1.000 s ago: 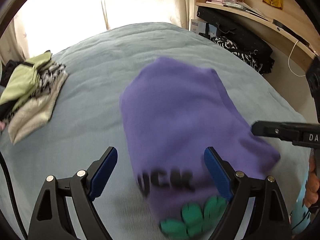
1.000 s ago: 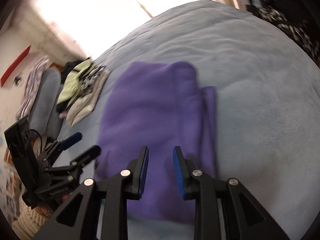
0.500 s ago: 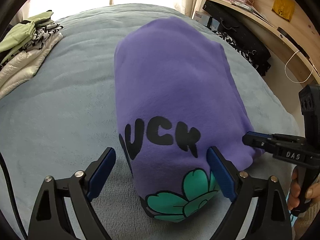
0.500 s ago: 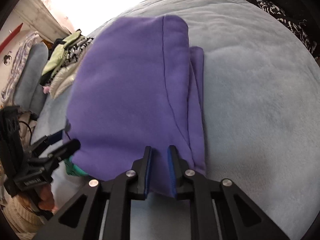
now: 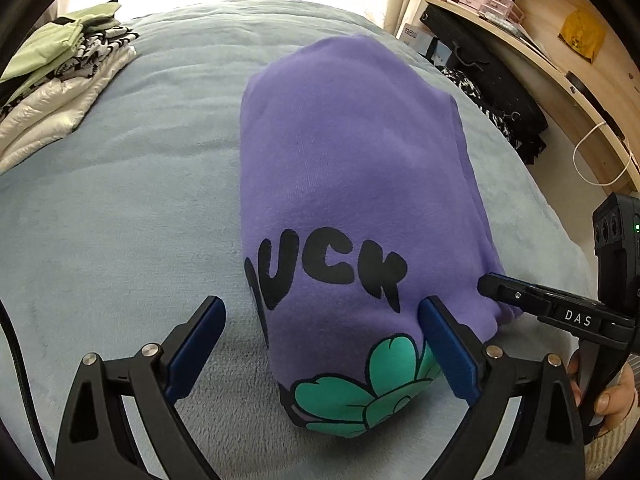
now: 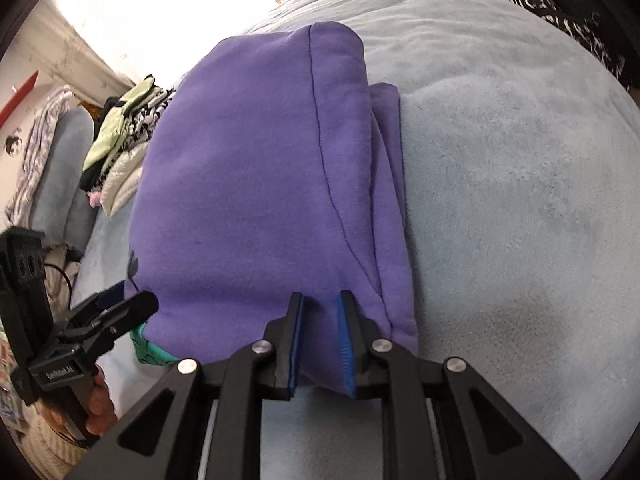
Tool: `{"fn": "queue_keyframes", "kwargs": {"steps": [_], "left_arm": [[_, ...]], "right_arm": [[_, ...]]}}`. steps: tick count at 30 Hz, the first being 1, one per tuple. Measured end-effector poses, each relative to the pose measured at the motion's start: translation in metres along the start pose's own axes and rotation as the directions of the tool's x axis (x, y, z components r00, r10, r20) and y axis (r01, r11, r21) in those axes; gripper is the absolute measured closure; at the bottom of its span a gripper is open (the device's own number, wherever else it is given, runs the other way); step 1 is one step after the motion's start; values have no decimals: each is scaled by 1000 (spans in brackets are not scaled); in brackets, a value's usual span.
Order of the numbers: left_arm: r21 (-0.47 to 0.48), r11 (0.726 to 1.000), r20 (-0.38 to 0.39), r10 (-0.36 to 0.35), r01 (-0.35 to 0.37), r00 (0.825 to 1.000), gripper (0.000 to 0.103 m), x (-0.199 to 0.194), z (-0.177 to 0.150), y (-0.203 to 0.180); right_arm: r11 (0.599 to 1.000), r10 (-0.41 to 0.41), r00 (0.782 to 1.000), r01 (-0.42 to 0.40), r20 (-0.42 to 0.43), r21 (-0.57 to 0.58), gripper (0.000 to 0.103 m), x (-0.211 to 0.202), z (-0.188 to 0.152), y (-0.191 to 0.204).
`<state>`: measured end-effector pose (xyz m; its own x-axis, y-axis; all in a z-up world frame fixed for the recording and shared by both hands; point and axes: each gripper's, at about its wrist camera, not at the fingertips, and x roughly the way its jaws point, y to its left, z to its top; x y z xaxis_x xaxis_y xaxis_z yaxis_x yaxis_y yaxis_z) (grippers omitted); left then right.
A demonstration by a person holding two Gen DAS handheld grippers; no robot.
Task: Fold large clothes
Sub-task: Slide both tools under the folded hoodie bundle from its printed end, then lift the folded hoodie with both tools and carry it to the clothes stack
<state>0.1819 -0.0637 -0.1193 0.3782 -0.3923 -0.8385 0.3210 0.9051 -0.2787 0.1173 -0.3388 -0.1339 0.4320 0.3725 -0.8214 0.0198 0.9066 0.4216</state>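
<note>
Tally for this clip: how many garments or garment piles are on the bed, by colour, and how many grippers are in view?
Purple sweatshirt, folded, on the bed: 1
Green, black-and-white and white pile of clothes: 1
Grippers: 2, the left gripper and the right gripper
Total: 4

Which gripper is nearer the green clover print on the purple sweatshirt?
Left. The left gripper straddles the sweatshirt corner bearing the clover print, jaws open. The right gripper pinches the opposite near corner.

Purple sweatshirt (image 5: 352,184) with black lettering, green clover, pale-blue blanket (image 5: 120,208)
</note>
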Motion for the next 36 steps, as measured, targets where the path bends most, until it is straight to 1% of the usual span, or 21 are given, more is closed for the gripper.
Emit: {"fn": "queue_keyframes", "kwargs": {"steps": [3,4,6,8,10,11,13,18,21,23,24,26,29,34,35,36], "left_arm": [[-24,1000,-4,-19,19,1000,6,-6,2,3],[-40,999,-7,-33,33,999,6,-8,2,5],[-67,996,-11,-60,59,998,6,-14,2,11],[-100,992,-14,-84,82,996,6,-18,3,17],[-135,984,-12,-116,113,993,6,-21,4,24],[-156,979,-11,-136,133,991,6,-23,5,29],[-184,971,-11,-155,150,988,6,-24,6,38],[-206,962,-26,-189,180,982,6,-22,11,47],[-207,954,-39,-231,218,972,6,-15,16,50],[-210,946,-44,-262,247,964,6,-9,20,51],[-210,942,-46,-278,263,959,6,-5,22,51],[-212,928,-55,-324,307,944,6,4,25,50],[-201,909,-91,-389,366,917,6,21,27,46],[-173,905,-140,-414,389,899,6,48,26,40],[-171,902,-148,-422,397,895,4,54,26,39],[-176,894,-152,-439,412,886,2,59,25,39]], "right_arm": [[1000,-8,1000,8,-13,1,85,-3,2,2],[1000,-10,1000,10,-19,-3,83,-4,4,3],[1000,3,1000,-3,-27,-9,71,-7,5,7],[999,32,999,-32,-32,-17,47,-13,5,13],[998,49,998,-50,-32,-28,37,-20,6,21],[998,50,998,-51,-33,-35,35,-23,6,25],[997,52,998,-54,-40,-47,34,-28,7,29],[996,75,995,-77,-68,-33,33,-36,14,26],[997,63,996,-65,-56,-34,33,-43,22,22],[998,57,997,-58,-50,-28,30,-44,31,15],[998,57,997,-58,-48,-21,29,-43,35,9],[998,67,996,-68,-54,-8,28,-38,42,1],[994,110,991,-107,-82,36,28,-22,51,-16],[980,187,973,-175,-133,96,28,10,56,-40],[977,199,969,-184,-144,107,28,16,57,-44],[975,207,966,-190,-157,116,28,22,56,-46]]}}
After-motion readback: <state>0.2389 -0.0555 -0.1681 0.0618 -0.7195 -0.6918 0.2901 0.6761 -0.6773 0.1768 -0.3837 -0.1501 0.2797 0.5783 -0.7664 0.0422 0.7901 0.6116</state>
